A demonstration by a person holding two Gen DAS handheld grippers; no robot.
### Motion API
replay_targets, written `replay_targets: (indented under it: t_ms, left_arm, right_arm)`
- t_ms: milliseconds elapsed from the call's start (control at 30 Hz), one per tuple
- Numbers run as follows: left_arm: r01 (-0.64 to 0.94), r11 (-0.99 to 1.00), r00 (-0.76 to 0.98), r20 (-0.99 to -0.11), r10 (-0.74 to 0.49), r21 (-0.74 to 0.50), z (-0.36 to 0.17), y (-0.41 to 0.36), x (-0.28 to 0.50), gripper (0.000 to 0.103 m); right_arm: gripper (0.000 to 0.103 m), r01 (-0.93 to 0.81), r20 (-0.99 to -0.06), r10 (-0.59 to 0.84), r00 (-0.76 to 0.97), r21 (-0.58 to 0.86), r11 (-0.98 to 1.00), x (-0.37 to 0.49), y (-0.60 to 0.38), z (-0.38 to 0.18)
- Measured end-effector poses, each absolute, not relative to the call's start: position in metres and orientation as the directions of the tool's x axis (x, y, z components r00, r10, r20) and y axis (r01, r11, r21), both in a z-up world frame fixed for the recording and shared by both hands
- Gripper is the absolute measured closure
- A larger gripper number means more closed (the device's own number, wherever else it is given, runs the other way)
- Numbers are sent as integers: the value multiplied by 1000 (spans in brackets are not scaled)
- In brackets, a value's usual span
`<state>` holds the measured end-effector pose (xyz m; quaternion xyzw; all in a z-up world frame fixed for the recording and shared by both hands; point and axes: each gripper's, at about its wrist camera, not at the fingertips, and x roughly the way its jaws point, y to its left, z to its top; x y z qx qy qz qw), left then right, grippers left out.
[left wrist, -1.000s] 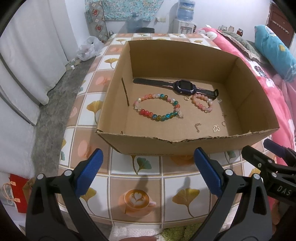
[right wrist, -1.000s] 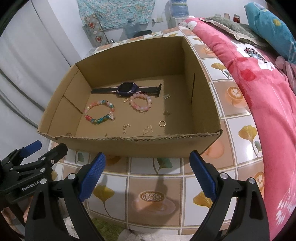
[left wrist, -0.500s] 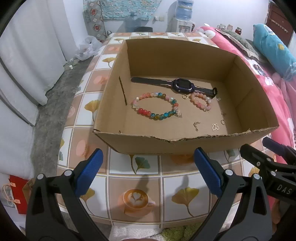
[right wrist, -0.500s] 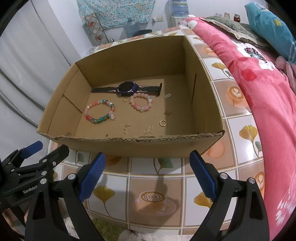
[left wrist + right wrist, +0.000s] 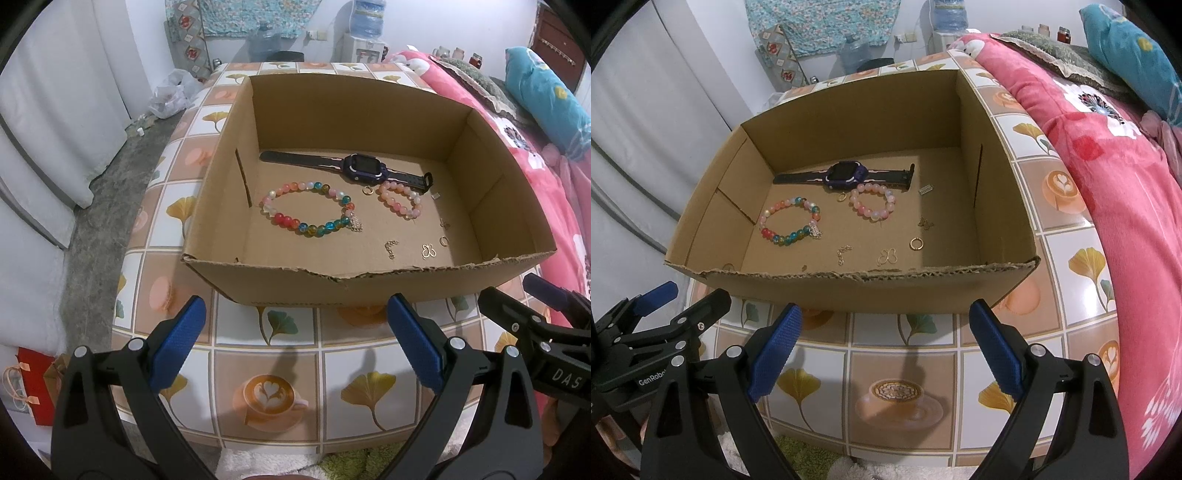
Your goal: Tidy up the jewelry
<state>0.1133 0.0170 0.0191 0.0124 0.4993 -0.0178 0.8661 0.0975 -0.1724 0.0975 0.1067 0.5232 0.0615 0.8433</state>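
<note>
An open cardboard box [image 5: 280,280] [image 5: 849,291] stands on a tiled-pattern table. Inside it lie a purple watch [image 5: 364,170] [image 5: 846,175], a multicoloured bead bracelet [image 5: 308,212] [image 5: 790,219], a pink bead bracelet [image 5: 400,199] [image 5: 873,201], a gold ring [image 5: 916,243] and small charms [image 5: 428,252] [image 5: 887,257]. My left gripper [image 5: 295,347] hangs open in front of the box's near wall, holding nothing. My right gripper [image 5: 886,347] is open too, just short of the same wall. Each gripper shows at the edge of the other's view.
A bed with a pink floral blanket [image 5: 1115,155] and a teal pillow [image 5: 546,96] runs along the table's right side. White curtains [image 5: 44,122] and grey floor [image 5: 99,206] lie to the left. Water bottles [image 5: 367,16] stand at the far wall.
Both grippers have risen slightly and edged toward the box, so more of its floor shows. Nothing inside the box has moved.
</note>
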Motion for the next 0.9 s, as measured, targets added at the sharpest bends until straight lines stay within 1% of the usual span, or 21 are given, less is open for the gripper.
replay_targets:
  t_ms: [900]
  left_arm:
    - [50,999,494,-869,-26,-1,18,14,111,8]
  right_arm:
    - [14,7,-871,213,443,240,971,98,-170,98]
